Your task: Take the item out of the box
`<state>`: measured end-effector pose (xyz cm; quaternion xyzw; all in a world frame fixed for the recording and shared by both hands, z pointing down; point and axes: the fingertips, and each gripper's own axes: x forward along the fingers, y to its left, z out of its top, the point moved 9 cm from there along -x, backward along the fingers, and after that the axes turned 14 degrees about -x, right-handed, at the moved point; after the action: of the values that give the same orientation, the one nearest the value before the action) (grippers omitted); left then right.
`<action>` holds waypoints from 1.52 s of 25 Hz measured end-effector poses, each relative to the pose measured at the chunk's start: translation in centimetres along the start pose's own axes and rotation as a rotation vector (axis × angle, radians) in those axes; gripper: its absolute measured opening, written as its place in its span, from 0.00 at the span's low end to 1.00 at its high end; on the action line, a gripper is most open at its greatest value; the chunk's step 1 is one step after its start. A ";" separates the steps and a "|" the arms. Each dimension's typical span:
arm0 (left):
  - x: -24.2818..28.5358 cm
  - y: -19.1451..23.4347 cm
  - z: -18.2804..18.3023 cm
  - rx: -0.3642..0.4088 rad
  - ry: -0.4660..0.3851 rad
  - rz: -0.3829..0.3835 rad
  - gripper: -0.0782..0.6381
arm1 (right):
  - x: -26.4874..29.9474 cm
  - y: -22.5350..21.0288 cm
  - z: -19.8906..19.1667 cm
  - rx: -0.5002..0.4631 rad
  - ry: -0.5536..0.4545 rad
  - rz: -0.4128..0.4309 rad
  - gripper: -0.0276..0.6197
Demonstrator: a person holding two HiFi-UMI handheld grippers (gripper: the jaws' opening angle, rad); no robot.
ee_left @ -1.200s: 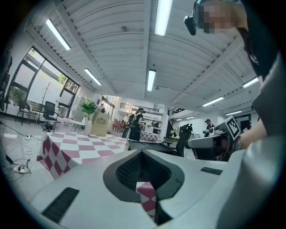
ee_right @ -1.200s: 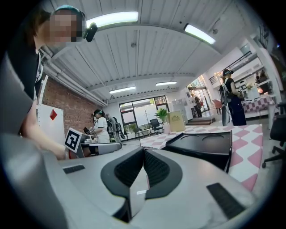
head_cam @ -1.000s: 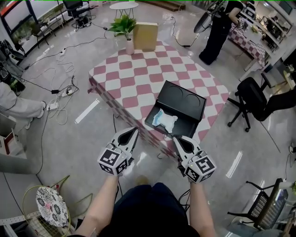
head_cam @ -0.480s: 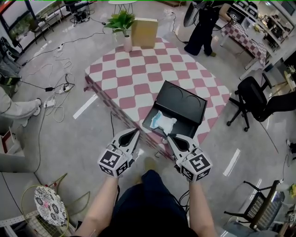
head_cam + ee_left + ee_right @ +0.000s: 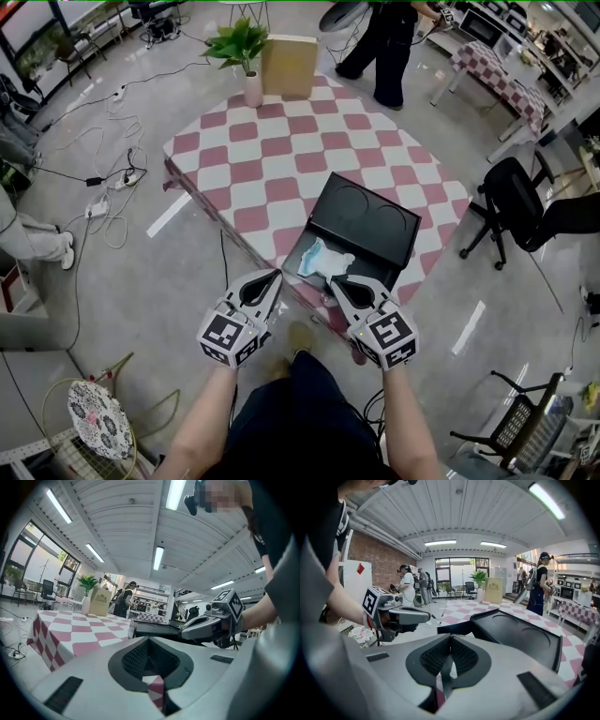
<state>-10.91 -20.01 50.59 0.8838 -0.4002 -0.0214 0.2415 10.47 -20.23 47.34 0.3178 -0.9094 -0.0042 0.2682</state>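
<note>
A black box stands open at the near corner of the checkered table, its lid tilted back. Inside lies a white and blue packet. Both grippers hover off the table's edge, just short of the box. My left gripper is shut and empty, left of the box. My right gripper is shut and empty, its tip close to the box's front wall. The right gripper view shows the box ahead beyond the shut right gripper. In the left gripper view the left gripper faces the table.
A potted plant and a tan carton stand at the table's far edge. A person stands behind the table. A black office chair is at the right. Cables lie on the floor at the left.
Both grippers and the view have come nearer to the box; the right tip now almost reaches its front wall. The person at the back has walked left.
</note>
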 end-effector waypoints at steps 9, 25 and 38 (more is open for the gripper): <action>1.2 0.8 -0.2 0.002 0.008 0.014 0.11 | 2.4 -1.1 -0.6 -0.084 0.097 0.040 0.05; 1.6 2.3 -0.4 -0.029 -0.004 0.052 0.11 | 6.4 -2.2 -1.3 -0.131 0.278 0.238 0.17; 1.5 2.6 -0.8 -0.049 -0.011 0.077 0.11 | 8.2 -1.8 -2.5 -0.331 0.435 0.250 0.17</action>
<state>-11.50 -22.16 52.68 0.8614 -0.4347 -0.0264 0.2614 7.35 -26.03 53.16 0.1486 -0.8497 -0.0510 0.5034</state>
